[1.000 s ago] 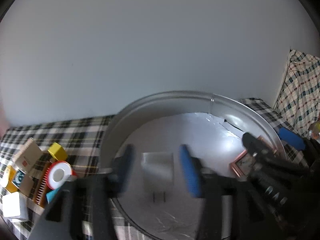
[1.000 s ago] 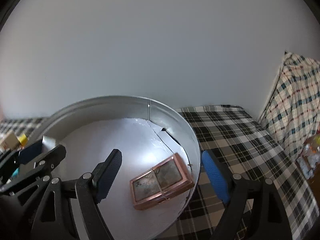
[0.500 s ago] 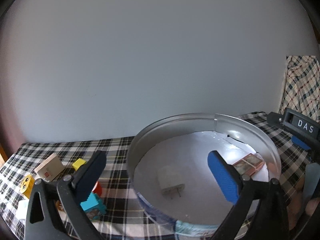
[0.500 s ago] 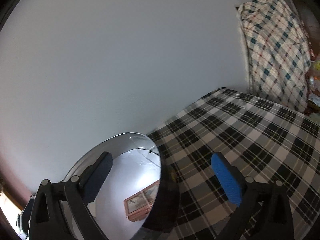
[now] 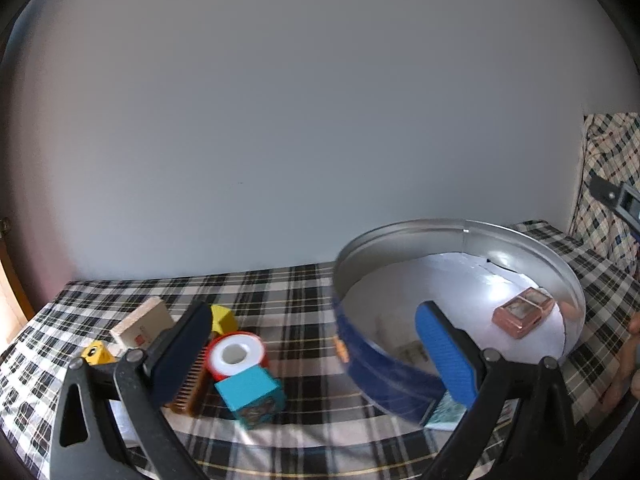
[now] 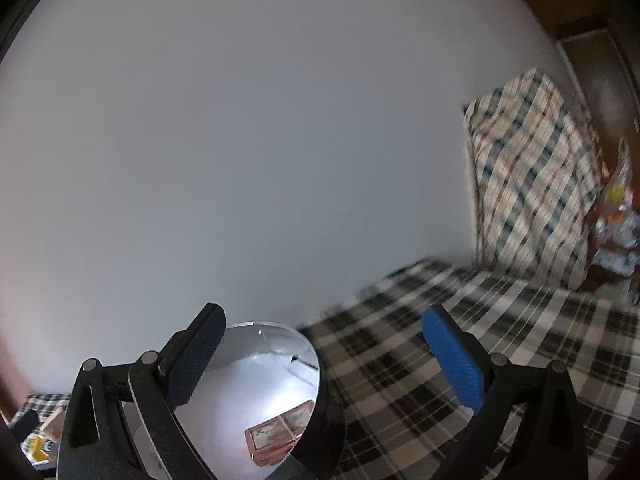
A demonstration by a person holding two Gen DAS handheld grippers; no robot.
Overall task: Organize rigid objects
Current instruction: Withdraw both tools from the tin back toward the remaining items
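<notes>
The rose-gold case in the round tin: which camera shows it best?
The left wrist view. There the rose-gold case lies whole and unblocked on the round tin floor, near its far right wall. The right wrist view also shows the case, but low in the frame, blurrier and partly cut by the tin's rim.

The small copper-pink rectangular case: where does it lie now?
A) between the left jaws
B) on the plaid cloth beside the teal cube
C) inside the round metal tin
C: the small copper-pink rectangular case lies on the white floor of the round metal tin, touching neither gripper.
</notes>
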